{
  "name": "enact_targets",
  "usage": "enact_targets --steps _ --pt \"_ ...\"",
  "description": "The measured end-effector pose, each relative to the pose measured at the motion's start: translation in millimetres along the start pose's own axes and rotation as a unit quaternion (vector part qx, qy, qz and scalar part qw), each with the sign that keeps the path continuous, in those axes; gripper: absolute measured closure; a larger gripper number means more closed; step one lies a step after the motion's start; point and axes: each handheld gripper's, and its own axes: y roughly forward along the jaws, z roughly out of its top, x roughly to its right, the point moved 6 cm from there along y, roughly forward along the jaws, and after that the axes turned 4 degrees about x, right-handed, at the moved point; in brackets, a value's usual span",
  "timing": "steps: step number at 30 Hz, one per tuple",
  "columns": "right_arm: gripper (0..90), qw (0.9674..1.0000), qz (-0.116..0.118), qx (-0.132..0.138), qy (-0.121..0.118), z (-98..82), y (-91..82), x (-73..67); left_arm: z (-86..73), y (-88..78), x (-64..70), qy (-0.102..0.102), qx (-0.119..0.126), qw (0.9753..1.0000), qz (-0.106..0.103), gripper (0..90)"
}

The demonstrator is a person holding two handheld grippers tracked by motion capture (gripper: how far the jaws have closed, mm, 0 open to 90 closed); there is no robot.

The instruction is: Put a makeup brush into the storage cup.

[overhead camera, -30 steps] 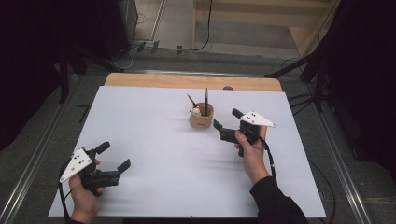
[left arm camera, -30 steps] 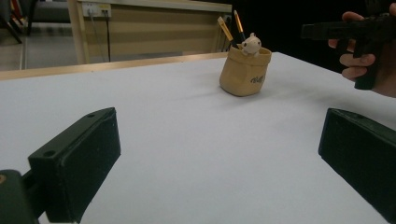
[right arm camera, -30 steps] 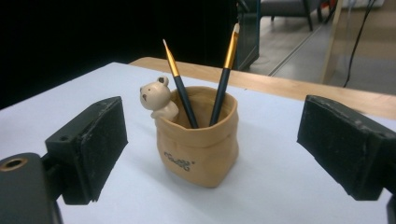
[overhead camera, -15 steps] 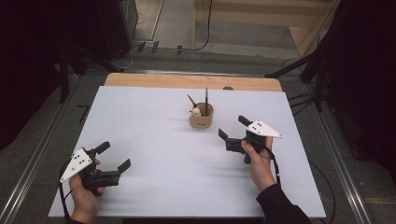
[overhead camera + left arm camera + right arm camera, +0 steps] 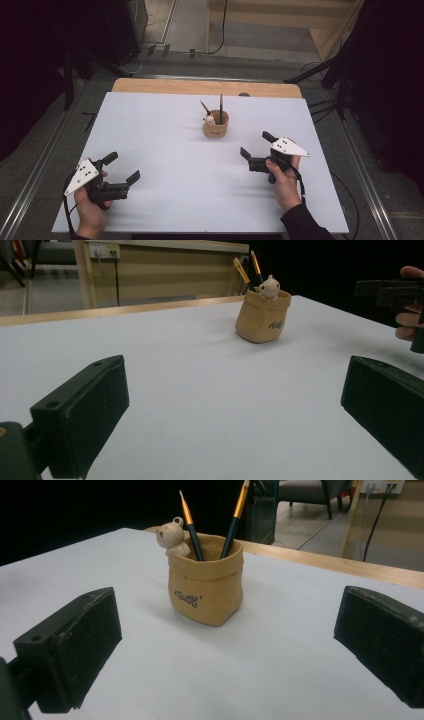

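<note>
A tan pen cup [image 5: 216,126] stands upright on the white table, far of centre. It holds a small bear figure [image 5: 171,536] and two dark pencils [image 5: 233,521]. My right gripper [image 5: 256,144] hovers to the right of the cup and nearer to me, apart from it. Its jaws have just been opening and stand wide with nothing between them. The right gripper view looks at the cup [image 5: 206,582] between those open jaws [image 5: 225,650]. My left gripper [image 5: 122,166] is open and empty near the front left edge. Its own view shows the cup [image 5: 262,315] far off and the right gripper [image 5: 381,289].
The white table top [image 5: 165,150] ends in a wooden strip [image 5: 200,87] at the far side. Metal rails [image 5: 40,175] run along both sides. Cables lie on the floor beyond the far edge.
The right hand has drawn its gripper away from the cup, to the right and toward me. Its jaws have spread a little wider. The left hand has stayed still.
</note>
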Motion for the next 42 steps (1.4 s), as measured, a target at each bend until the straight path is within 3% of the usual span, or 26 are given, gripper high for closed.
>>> enact_targets --steps 11,21,42 --pt "0.0 0.9999 -0.013 0.001 0.003 -5.7 -22.5 9.1 1.3 -0.9 0.3 0.001 0.003 1.0 0.001 0.0" --pt "0.0 0.9998 -0.02 -0.001 -0.008 -9.5 -38.7 11.6 1.6 -0.9 0.9 0.001 0.002 1.0 0.0 0.0" --pt "0.0 0.9994 -0.032 -0.002 -0.01 -14.4 -60.3 22.6 2.4 -1.7 0.6 0.003 0.003 1.0 0.0 0.0"
